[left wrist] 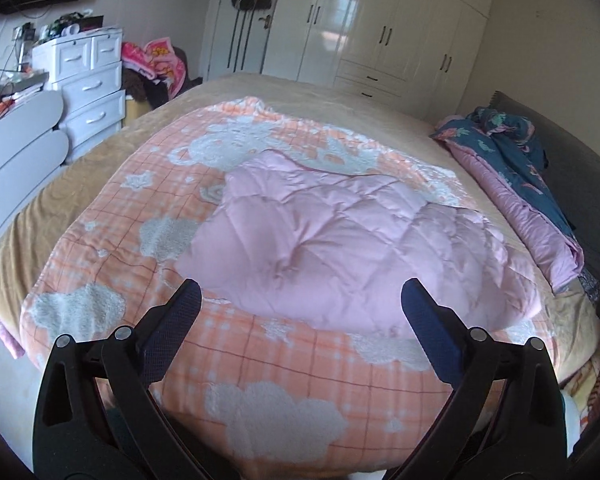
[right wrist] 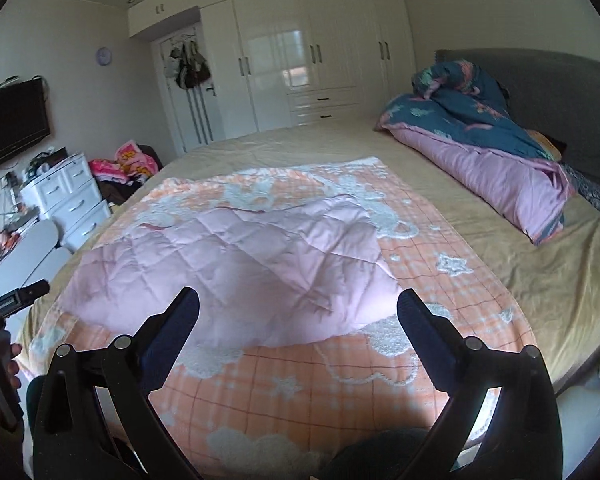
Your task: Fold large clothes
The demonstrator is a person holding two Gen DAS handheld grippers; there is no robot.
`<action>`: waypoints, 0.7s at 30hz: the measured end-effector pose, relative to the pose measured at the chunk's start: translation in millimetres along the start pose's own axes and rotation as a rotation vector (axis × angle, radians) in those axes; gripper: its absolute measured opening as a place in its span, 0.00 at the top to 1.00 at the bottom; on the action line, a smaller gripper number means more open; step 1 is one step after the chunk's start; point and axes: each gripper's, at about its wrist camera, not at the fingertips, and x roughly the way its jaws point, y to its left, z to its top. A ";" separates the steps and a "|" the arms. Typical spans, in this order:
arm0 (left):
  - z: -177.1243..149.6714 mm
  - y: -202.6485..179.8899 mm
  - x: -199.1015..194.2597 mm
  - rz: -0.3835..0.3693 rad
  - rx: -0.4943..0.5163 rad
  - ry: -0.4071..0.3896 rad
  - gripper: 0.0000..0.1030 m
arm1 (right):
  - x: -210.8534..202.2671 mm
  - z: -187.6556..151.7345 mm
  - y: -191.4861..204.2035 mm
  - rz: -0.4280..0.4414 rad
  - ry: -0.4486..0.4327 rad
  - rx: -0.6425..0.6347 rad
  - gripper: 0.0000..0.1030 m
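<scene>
Both grippers hang over the near edge of the blanket (left wrist: 112,240), and their jaws stand wide with nothing between them. Between the tips of the left gripper (left wrist: 300,292) only the cloth below shows, and it is the same for the right gripper (right wrist: 298,302).

This blanket, orange check with white clouds, lies flat on the bed (right wrist: 540,280) and covers most of its middle. Its long axis runs from near to far, away from the jaws. One part is already turned over, so the pink quilted underside (left wrist: 340,240) lies on top as a loose flap. In the left wrist view the flap sits ahead and somewhat to the right; in the right wrist view it sits ahead and somewhat to the left. So it lies between the two grippers, about equally near to each. Its near edge is just beyond the fingertips, low and rumpled, not straight.

Each gripper points forward and down at the cloth, well above it and not touching. At the left edge of the right wrist view, the person's hand (right wrist: 2,364) holds the handle of the left tool.

I judge that the next fold needs both jaws to come down on an edge of the cloth, one at each side. Which edge will be taken, I cannot tell.
</scene>
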 end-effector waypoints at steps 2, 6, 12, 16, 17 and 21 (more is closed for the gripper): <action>-6.3 -10.8 -7.0 -0.001 0.023 -0.015 0.09 | -3.5 -3.4 9.1 0.029 0.001 -0.012 0.04; -15.5 -24.1 -12.9 -0.008 0.059 -0.016 0.09 | -9.3 -13.2 26.4 0.073 0.013 -0.033 0.04; -36.3 -38.0 -21.9 -0.020 0.088 -0.034 0.09 | -15.9 -34.7 50.7 0.079 -0.010 -0.075 0.04; -52.8 -43.4 -17.2 -0.034 0.095 -0.020 0.09 | -3.8 -54.2 64.4 0.089 0.030 -0.115 0.04; -55.8 -44.3 -15.3 -0.034 0.099 -0.012 0.09 | 1.1 -58.2 66.4 0.084 0.048 -0.120 0.04; -63.7 -44.5 -8.0 -0.034 0.099 0.018 0.09 | 18.1 -71.8 66.7 0.102 0.124 -0.098 0.04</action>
